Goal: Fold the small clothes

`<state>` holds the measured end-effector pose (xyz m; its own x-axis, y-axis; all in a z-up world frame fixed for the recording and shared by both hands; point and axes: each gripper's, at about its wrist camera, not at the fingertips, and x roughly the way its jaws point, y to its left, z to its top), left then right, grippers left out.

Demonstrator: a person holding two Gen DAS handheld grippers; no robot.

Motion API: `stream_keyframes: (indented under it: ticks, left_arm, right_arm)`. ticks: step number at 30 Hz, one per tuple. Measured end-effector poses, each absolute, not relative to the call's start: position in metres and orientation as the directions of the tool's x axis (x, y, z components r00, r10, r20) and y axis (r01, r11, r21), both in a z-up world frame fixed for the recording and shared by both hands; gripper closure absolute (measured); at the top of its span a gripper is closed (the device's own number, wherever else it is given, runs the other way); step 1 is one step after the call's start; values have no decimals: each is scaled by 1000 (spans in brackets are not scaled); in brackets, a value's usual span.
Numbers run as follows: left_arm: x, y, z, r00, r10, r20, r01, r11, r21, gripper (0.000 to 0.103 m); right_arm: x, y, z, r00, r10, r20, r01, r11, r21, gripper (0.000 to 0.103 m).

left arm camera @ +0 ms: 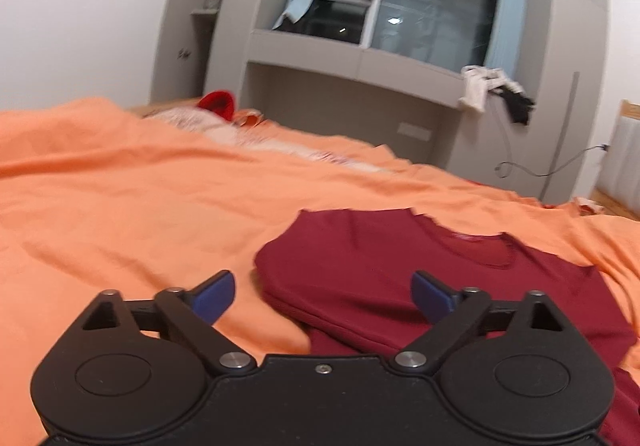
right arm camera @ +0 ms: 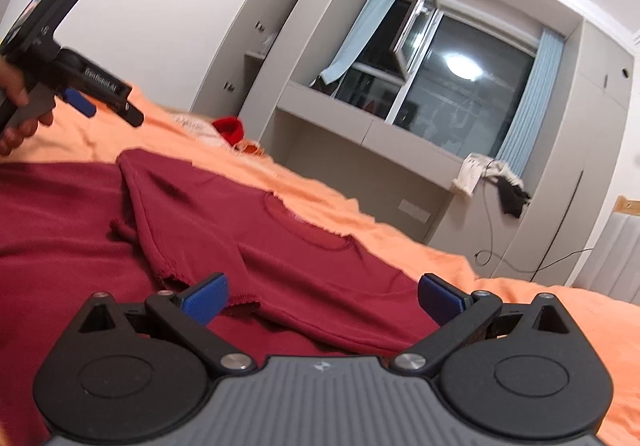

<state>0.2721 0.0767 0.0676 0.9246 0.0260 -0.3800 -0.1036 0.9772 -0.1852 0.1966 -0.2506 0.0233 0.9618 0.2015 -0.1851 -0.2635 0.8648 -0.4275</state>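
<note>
Broadly, an orange bedsheet (left arm camera: 120, 205) covers the bed and serves as the flat folding surface. On it lies the dark red shirt (right arm camera: 280, 246), neckline towards the window, one side already turned over the body, so the fold looks partly done. It is probably spread flat so the edges can be lined up. The left gripper (left arm camera: 322, 296) hovers just above the shirt's folded edge, jaws spread wide, gripping nothing. The right gripper (right arm camera: 322, 298) hangs over the cloth the same way, its blue fingers (right arm camera: 206, 300) well apart and empty, with the ragged hem just beside one pad.
</note>
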Motion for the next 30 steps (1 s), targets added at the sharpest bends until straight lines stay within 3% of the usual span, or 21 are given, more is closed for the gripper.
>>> stream_keyframes:
  ticks: [10, 18, 25, 30]
  left_arm:
    - [197, 34, 63, 955, -45, -293, 37, 999, -35, 1]
    - [139, 22, 46, 964, -38, -264, 63, 994, 87, 1]
    - [107, 35, 34, 950, -51, -309, 64, 997, 31, 1]
    - [97, 38, 31, 947, -58, -315, 65, 998, 11, 1]
  right_arm:
    - [144, -260, 18, 960, 220, -171, -270, 888, -372, 0]
    - [107, -266, 3, 947, 227, -227, -299, 881, -366, 0]
    - [78, -261, -23, 920, 234, -314, -363, 812, -457, 0]
    - [69, -241, -52, 912, 199, -358, -390, 689, -611, 0]
